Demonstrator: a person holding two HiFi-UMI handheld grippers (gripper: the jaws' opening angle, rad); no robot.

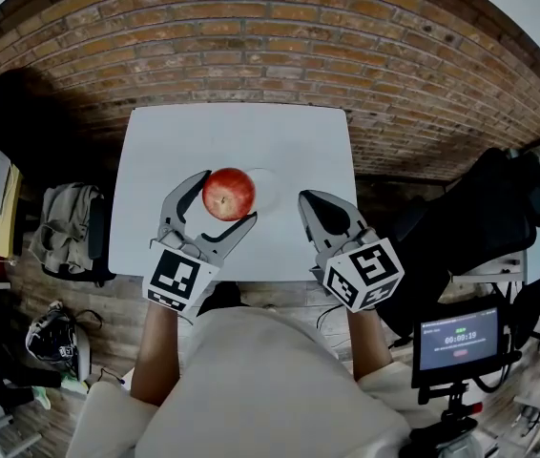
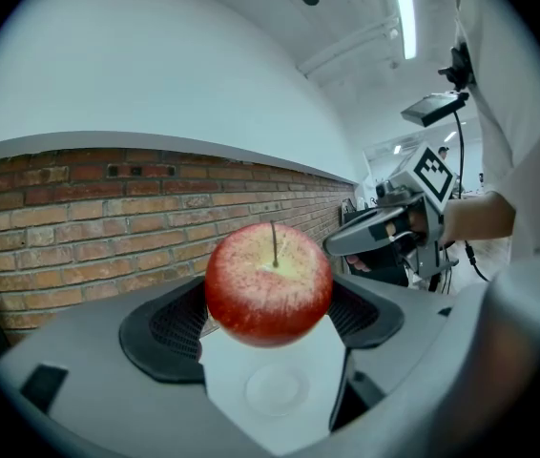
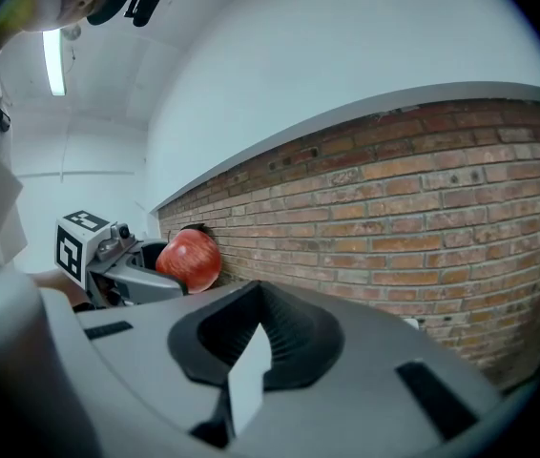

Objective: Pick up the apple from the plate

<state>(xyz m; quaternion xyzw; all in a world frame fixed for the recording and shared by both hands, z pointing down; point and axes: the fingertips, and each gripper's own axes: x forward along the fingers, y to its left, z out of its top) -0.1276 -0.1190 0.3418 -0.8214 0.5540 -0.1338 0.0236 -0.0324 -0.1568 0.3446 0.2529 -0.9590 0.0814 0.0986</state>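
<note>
1. The left gripper [image 1: 224,198] is clamped on the apple [image 1: 229,193], with one jaw on each side of the fruit. The apple sits just left of centre in the head view and is clear of the table [image 1: 175,141].
2. The plate [image 2: 275,389] lies on the white table directly below the apple in the left gripper view. It is a pale disc (hard to make out against the tabletop), and there is a gap between it and the fruit.
3. The right gripper [image 1: 306,201] is right of centre in the head view, well apart from the apple. Its jaws are drawn together with nothing between them.
4. Surroundings in the head view:
   - a brick wall [image 1: 280,36] across the top of the frame
   - a grey bundle of fabric [image 1: 65,219] at the left edge
   - a helmet-like object [image 1: 55,340] at lower left
   - a black chair [image 1: 485,208] at the right
   - a small lit screen [image 1: 459,340] at lower right
5. Nothing on the tabletop stands between the two grippers.
6. Only the left gripper view shows:
   - the apple's stem pointing up
   - the yellow patch around the stem
   - the other gripper at the right of the frame
   - a ceiling light strip [image 2: 405,17] at the top
7. Only the right gripper view shows the thin white wedge of table between its own closed pads. It also shows the held apple from the side, at the left of the frame against the bricks.
</note>
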